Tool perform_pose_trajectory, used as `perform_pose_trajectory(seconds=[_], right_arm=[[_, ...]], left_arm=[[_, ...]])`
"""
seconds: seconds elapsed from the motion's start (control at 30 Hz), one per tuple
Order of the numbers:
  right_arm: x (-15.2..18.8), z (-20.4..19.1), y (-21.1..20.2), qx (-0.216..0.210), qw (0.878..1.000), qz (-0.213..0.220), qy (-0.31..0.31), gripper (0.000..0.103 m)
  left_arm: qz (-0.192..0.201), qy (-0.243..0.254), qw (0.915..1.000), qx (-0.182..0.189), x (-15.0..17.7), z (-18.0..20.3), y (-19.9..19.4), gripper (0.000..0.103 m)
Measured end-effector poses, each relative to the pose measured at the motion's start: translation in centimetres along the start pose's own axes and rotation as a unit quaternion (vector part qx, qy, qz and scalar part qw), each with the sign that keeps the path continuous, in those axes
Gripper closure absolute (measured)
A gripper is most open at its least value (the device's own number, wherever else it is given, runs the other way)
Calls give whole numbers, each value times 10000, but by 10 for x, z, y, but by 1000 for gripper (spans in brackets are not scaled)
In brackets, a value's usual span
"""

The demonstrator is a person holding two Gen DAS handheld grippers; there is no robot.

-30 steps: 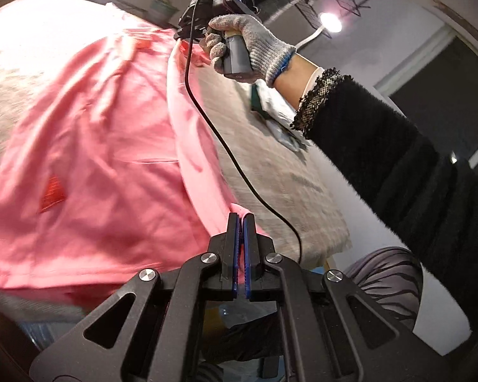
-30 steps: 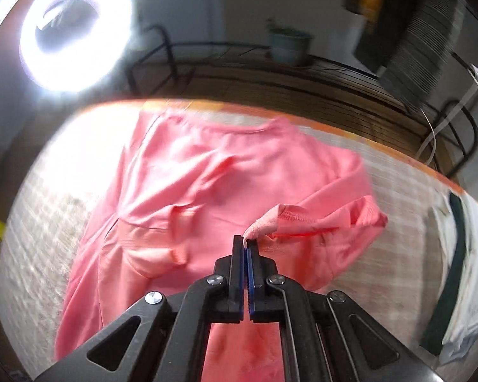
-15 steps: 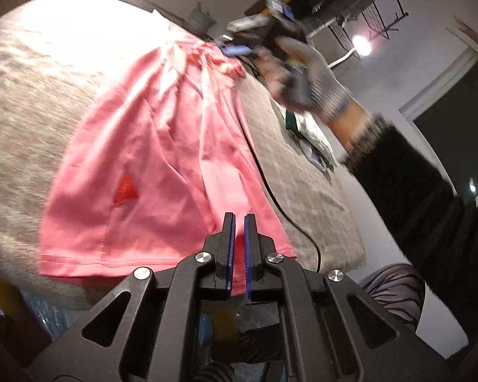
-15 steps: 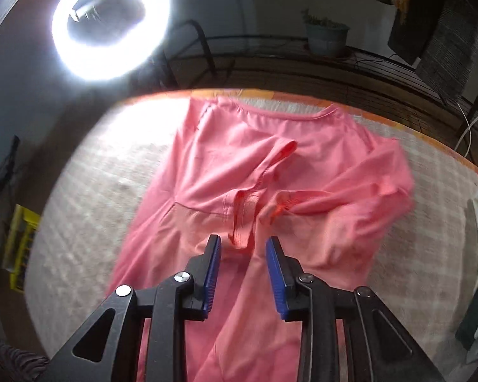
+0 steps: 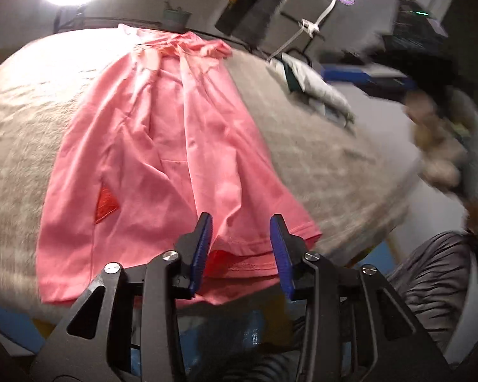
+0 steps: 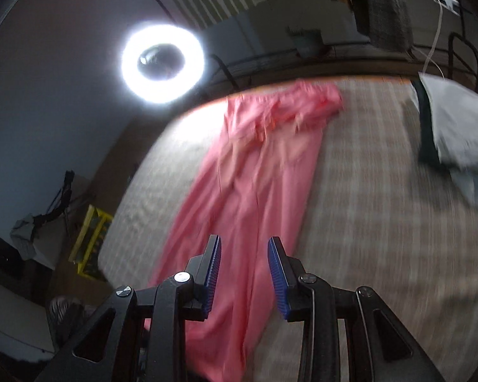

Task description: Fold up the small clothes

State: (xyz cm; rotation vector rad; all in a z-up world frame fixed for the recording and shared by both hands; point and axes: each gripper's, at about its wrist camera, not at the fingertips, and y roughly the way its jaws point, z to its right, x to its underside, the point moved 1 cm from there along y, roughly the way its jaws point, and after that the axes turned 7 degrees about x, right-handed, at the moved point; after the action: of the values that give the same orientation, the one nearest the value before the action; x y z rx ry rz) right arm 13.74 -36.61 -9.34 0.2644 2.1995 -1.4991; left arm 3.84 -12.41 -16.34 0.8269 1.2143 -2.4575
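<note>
A pink shirt (image 5: 175, 146) lies folded lengthwise in a long strip on the beige checked table cover (image 5: 318, 159), collar end far, hem end near. My left gripper (image 5: 240, 242) hovers over the near right hem corner. Its jaws are opening; the hem lies loose under the gap and the blue pads do not press it. In the right wrist view the pink shirt (image 6: 255, 175) stretches away from my right gripper (image 6: 243, 264), which is above its near part. Those jaws are opening too, with nothing gripped. The person's gloved right hand (image 5: 439, 146) is a blur at the right.
A folded white and dark green pile of clothes (image 6: 455, 127) lies at the far right of the table, also visible as the pile (image 5: 315, 86). A ring light (image 6: 162, 63) glares behind the far edge. A yellow crate (image 6: 90, 242) stands on the floor at left. The person's striped trouser leg (image 5: 430, 273) is near the front edge.
Both grippers have let go of the pink shirt: the right one first, then the left. The right gripper has pulled back from the sleeve area toward the near end. The shirt now lies as a narrow strip.
</note>
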Motion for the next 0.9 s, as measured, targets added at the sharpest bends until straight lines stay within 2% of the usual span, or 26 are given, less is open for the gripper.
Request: perform_pose_trajectory(seconds=[0.03, 0.07, 0.13, 0.2, 0.27, 0.3, 0.43, 0.5, 0.53, 0.57, 0.6, 0.63, 0.7, 0.77, 0.83, 0.9], right_arm=[[20, -3, -1, 50, 9999, -98, -68, 71], [36, -6, -1, 69, 9997, -183, -111, 70], [69, -15, 3, 102, 9989, -403, -230, 70], [93, -26, 10, 276, 9970, -540, -482, 70], [112, -38, 16, 387, 9942, -608, -804, 69], [120, -43, 18, 409, 9926, -649, -943, 67], [144, -72, 33, 681, 9788, -695, -1801, 59], [149, -81, 42, 960, 9699, -700, -2125, 59], [152, -84, 48, 1250, 9625, -718, -2297, 61], [153, -84, 53, 1460, 9569, -760, -2391, 69], [154, -82, 58, 1616, 9522, -825, -2459, 81], [155, -81, 60, 1620, 9516, -896, -2455, 101], [151, -81, 57, 1574, 9537, -868, -2411, 103], [148, -78, 47, 1483, 9561, -811, -2393, 103], [149, -75, 45, 1355, 9563, -943, -2414, 103], [148, -72, 45, 1142, 9567, -1115, -2434, 101]], left_arm=[[-50, 131, 9998, -116, 0, 1, 6, 83], [-102, 234, 9993, -265, 1, 0, 11, 103], [-121, 248, 9992, -295, 3, -4, 18, 103], [-66, -17, 9997, -231, 6, -11, 12, 103], [183, -334, 9992, -90, 12, -19, -10, 103], [301, -403, 9986, -160, 16, -23, -20, 103], [273, -919, 9951, -257, 26, -50, -26, 103], [300, -1044, 9938, -219, 26, -55, -27, 103], [324, -1025, 9940, -200, 26, -55, -28, 103], [337, -992, 9943, -192, 25, -53, -28, 103], [334, -953, 9948, -145, 24, -51, -28, 103], [320, -933, 9951, -88, 23, -48, -28, 103], [342, -868, 9956, -16, 21, -41, -31, 103], [321, -628, 9973, -190, 18, -35, -33, 103], [38, -481, 9980, -411, 20, -38, -26, 103], [-142, -523, 9977, -410, 20, -43, -24, 103]])
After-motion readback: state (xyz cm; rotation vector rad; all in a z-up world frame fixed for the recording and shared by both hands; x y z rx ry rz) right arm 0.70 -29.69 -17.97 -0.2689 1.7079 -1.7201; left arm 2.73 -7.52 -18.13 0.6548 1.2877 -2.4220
